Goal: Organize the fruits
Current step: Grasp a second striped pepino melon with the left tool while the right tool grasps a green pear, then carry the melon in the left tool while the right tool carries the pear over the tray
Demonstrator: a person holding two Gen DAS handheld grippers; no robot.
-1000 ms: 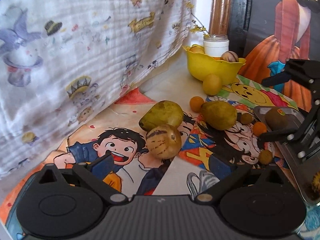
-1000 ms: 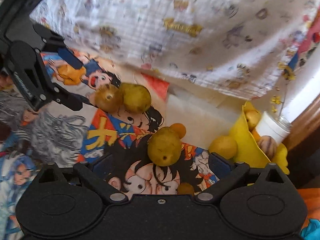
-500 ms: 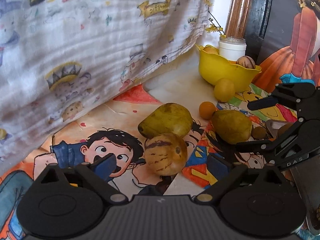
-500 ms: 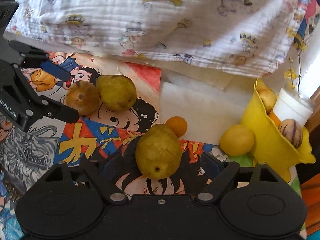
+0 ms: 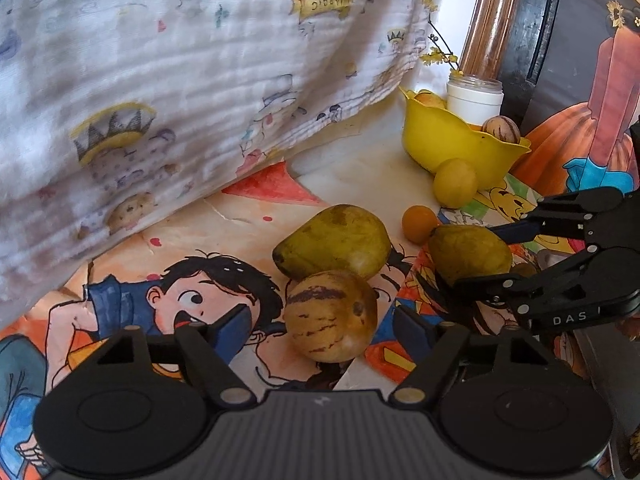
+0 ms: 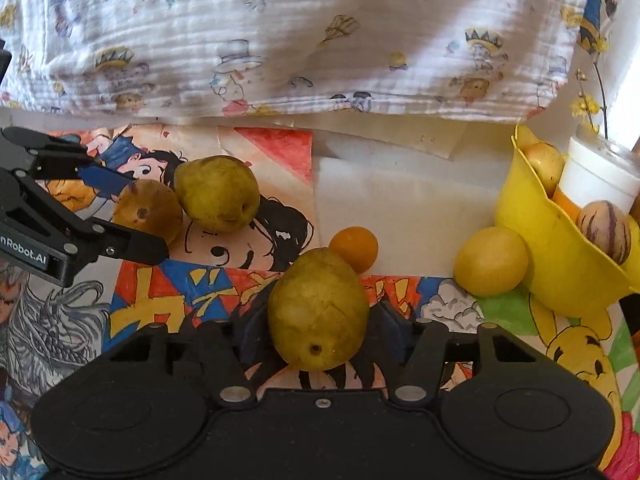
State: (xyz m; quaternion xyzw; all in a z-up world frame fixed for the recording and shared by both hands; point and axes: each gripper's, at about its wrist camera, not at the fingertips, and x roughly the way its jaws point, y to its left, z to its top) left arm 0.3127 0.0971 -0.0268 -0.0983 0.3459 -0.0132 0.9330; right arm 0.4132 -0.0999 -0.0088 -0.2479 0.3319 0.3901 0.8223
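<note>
A brown-striped round fruit lies on the cartoon mat between the fingers of my left gripper. The jaws are closing, and a narrow gap still shows on each side of the fruit. A green pear touches it from behind. In the right wrist view another green pear sits between the closing jaws of my right gripper, both pads against its sides. The left wrist view shows that gripper straddling the same pear. A yellow bowl at the far right holds several fruits.
A small orange lies just behind the gripped pear, and a yellow round fruit rests against the bowl. A white jar stands behind the bowl. A printed white cloth hangs along the back of the mat.
Both grippers came forward and down over their fruits. The left fingers narrowed around the striped fruit, and the right fingers drew in onto the pear.
</note>
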